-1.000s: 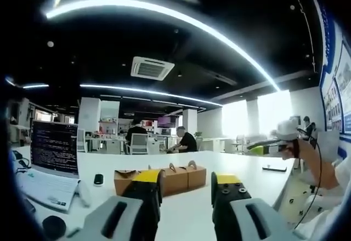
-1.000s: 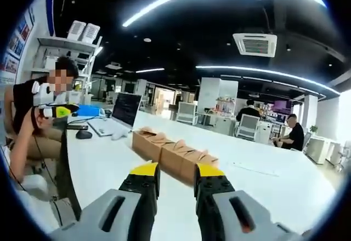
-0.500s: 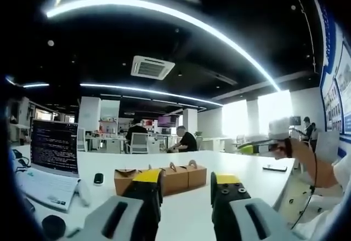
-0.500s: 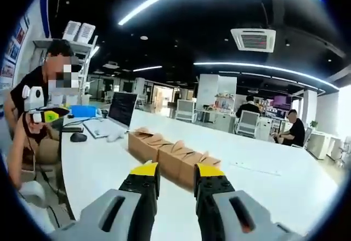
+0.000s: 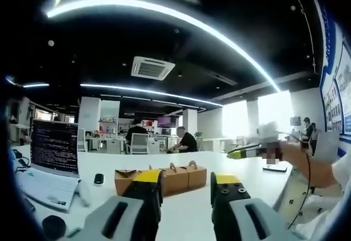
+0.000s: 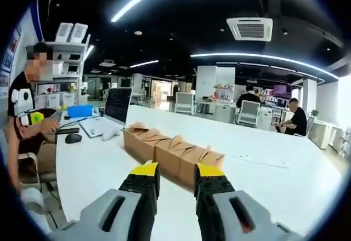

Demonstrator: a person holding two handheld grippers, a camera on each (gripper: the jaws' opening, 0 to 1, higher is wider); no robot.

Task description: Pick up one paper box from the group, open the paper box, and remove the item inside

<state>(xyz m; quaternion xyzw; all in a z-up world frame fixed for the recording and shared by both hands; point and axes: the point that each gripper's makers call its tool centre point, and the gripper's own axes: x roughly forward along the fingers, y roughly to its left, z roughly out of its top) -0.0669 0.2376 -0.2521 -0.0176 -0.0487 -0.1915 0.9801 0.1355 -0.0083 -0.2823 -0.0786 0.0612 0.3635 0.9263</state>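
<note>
White table (image 6: 263, 181) holds unlabelled paper boxes (image 6: 170, 153), both tools empty

Open laptop (image 5: 54, 149), computer mouse (image 5: 98, 179), white table (image 6: 263, 181), seated people (image 5: 188, 141)

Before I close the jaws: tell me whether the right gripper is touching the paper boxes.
Apart. In the right gripper view, the right gripper is open and empty, and white table shows beyond its tips, with the row of paper boxes further off.

laptop screen (image 5: 54, 147) text, wall posters (image 5: 335, 90), illegible
</note>
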